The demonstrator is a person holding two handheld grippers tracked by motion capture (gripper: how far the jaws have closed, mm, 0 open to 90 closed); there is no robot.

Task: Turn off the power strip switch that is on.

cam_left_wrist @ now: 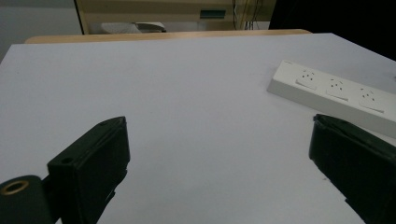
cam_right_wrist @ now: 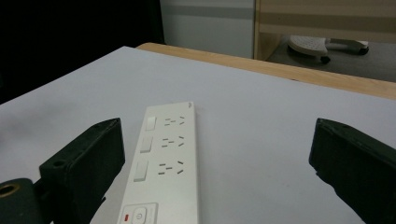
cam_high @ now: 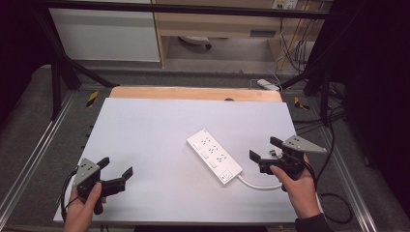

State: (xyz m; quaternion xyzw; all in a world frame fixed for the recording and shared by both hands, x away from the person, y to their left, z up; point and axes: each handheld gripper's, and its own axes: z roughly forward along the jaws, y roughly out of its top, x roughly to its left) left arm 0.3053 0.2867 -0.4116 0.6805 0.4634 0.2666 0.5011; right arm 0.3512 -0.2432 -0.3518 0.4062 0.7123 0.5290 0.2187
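Note:
A white power strip (cam_high: 214, 156) lies diagonally right of the table's middle, with three sockets, small switches and a main button at its near end. Its white cable (cam_high: 258, 184) curves off toward the right hand. My right gripper (cam_high: 264, 150) hovers just right of the strip, open and empty; its own view has the strip (cam_right_wrist: 166, 163) between the jaws, ahead of them. My left gripper (cam_high: 116, 166) is open at the table's near left, far from the strip, which appears at the right of its view (cam_left_wrist: 336, 93).
The white table top (cam_high: 159, 130) has a wooden strip (cam_high: 193, 93) along its far edge. Black frame bars stand at the back corners. Cables hang and lie on the floor at the right, and a wooden shelf unit stands beyond the table.

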